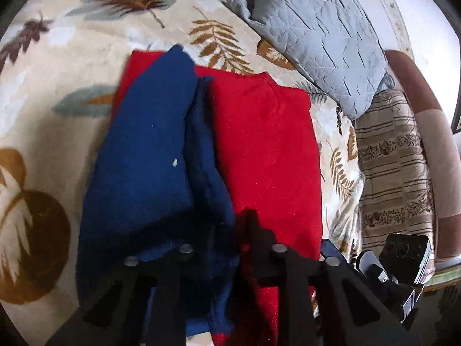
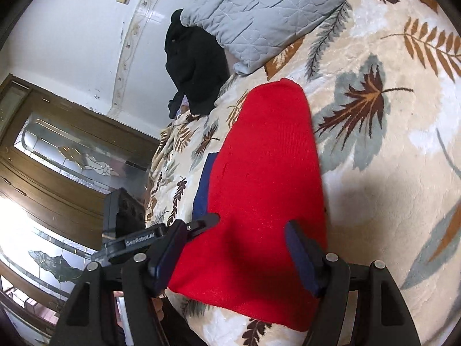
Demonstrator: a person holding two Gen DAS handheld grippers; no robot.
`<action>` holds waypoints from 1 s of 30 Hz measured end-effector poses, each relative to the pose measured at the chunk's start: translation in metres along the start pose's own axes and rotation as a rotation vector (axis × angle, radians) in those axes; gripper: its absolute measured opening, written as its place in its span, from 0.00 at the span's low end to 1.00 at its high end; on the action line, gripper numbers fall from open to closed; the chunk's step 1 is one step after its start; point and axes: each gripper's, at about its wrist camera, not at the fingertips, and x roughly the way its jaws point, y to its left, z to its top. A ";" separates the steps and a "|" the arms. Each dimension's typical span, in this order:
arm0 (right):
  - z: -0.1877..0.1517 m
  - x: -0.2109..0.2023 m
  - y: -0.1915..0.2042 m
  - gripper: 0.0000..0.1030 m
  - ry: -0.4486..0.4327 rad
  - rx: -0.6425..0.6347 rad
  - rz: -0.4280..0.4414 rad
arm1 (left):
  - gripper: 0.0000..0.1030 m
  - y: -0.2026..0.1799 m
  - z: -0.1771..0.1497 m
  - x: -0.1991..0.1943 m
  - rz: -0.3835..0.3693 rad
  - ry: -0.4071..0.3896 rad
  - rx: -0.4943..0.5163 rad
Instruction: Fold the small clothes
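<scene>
A red cloth lies flat on the leaf-patterned blanket. On its left half sits a folded dark blue cloth, bunched and lifted at its near end. My left gripper is shut on that near end; the blue fabric hides one finger. In the right wrist view the red cloth runs away from me, with a strip of the blue cloth showing at its left edge. My right gripper stands open astride the red cloth's near end, its pads apart from the fabric.
A grey quilted pillow and a striped folded cover lie at the bed's far right. A black garment rests by the pillow. The blanket spreads to the right. A wooden glass-panelled door stands beyond the bed edge.
</scene>
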 end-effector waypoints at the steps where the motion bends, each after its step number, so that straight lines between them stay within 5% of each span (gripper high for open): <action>1: 0.000 0.000 -0.001 0.72 -0.002 0.003 0.005 | 0.15 -0.006 0.001 -0.006 0.007 -0.016 0.020; 5: -0.002 -0.006 -0.004 0.72 -0.010 0.009 0.008 | 0.12 -0.065 -0.013 -0.076 0.001 -0.248 0.251; 8: -0.004 -0.009 -0.003 0.72 -0.017 0.013 0.009 | 0.12 -0.065 -0.028 -0.083 0.134 -0.358 0.365; 12: -0.007 -0.006 -0.001 0.72 -0.003 -0.001 -0.002 | 0.12 0.021 -0.021 -0.018 0.238 -0.155 0.162; 17: -0.015 0.006 -0.002 0.72 0.041 -0.006 -0.032 | 0.11 0.001 -0.021 -0.043 0.169 -0.234 0.208; 20: -0.014 0.009 0.001 0.72 0.045 -0.012 -0.036 | 0.11 -0.030 -0.026 -0.079 0.135 -0.361 0.303; 23: -0.014 0.006 0.005 0.72 0.032 -0.026 -0.030 | 0.11 -0.043 -0.036 -0.093 0.196 -0.476 0.402; 26: -0.014 0.007 0.003 0.72 0.038 -0.020 -0.038 | 0.11 0.019 -0.026 -0.037 0.248 -0.253 0.211; 30: -0.017 0.011 0.000 0.72 0.053 -0.019 -0.042 | 0.12 0.031 -0.033 -0.039 0.214 -0.271 0.198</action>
